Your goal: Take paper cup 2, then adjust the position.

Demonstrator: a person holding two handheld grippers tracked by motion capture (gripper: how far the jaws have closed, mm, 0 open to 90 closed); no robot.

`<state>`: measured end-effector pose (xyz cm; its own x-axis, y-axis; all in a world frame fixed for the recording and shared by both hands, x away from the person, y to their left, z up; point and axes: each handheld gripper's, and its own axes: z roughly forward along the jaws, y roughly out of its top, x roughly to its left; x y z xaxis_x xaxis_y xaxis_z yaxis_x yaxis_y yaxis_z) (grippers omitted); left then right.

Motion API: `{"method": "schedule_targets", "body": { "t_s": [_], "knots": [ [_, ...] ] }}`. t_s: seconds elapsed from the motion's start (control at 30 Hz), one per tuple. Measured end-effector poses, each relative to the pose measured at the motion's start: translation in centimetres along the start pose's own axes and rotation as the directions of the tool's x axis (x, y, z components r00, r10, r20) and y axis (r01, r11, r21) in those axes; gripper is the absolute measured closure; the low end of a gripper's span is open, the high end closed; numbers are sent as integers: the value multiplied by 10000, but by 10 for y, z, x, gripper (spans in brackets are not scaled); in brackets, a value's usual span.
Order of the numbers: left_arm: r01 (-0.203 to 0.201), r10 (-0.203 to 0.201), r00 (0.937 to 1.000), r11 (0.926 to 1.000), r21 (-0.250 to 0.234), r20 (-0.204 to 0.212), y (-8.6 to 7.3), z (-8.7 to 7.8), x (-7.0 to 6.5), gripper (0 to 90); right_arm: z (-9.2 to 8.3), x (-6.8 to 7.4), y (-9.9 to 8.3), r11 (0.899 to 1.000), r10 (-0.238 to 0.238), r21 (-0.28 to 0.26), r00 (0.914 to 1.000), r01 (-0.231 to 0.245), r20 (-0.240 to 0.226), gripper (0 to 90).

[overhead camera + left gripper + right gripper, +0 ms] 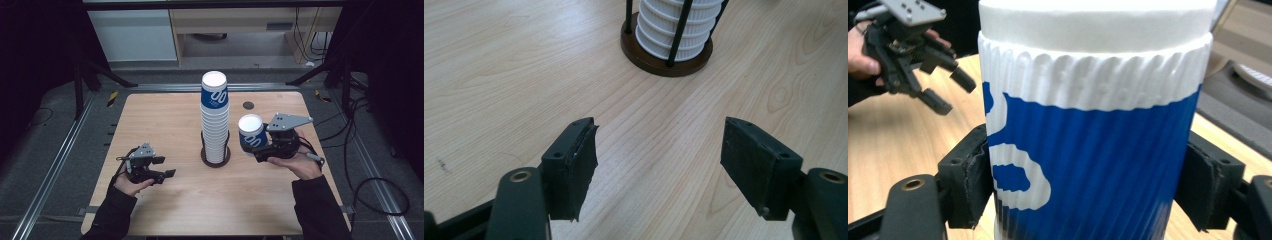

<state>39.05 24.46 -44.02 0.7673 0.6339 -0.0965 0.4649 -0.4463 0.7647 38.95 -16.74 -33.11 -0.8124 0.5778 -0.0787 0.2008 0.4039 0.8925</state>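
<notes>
High view: a blue-and-white paper cup [251, 132] is held upside down, clear of the bench [165, 130], clamped between the pads of the right hand-held gripper [262, 145] just to the right of the tall cup stack [215, 120]. The stack is seated in a dark round holder [216, 159] near the bench middle. In the right gripper view the cup [1093, 150] is seen pressed on both sides by the black pads. The left hand-held gripper [167, 167] is held low at the bench's left, well apart from the stack; its jaws are seen standing apart with nothing between them, though the gap is perhaps its narrowest.
</notes>
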Motion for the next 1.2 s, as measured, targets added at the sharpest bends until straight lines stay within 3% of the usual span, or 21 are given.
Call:
{"method": "schedule_targets", "body": {
  "t_s": [0.33,0.5,0.87,1.2],
  "knots": [
    [-116,115,9994,9999,24,311,1,1,-3,301,15,8,-10,9958,-467,756,9973,510,-571,212],
    [-212,213,9987,9998,-31,459,3,0,-6,306,18,11,-13,9949,-504,829,9956,570,-785,212],
    [-458,460,9964,9989,-57,719,6,-2,-11,300,36,20,-21,9820,-950,1492,9855,1159,-1402,212],
    [-506,511,9932,9987,-75,1049,8,-2,-15,278,49,26,-25,9626,-1302,2128,9752,1675,-1789,212]
  ]
}}
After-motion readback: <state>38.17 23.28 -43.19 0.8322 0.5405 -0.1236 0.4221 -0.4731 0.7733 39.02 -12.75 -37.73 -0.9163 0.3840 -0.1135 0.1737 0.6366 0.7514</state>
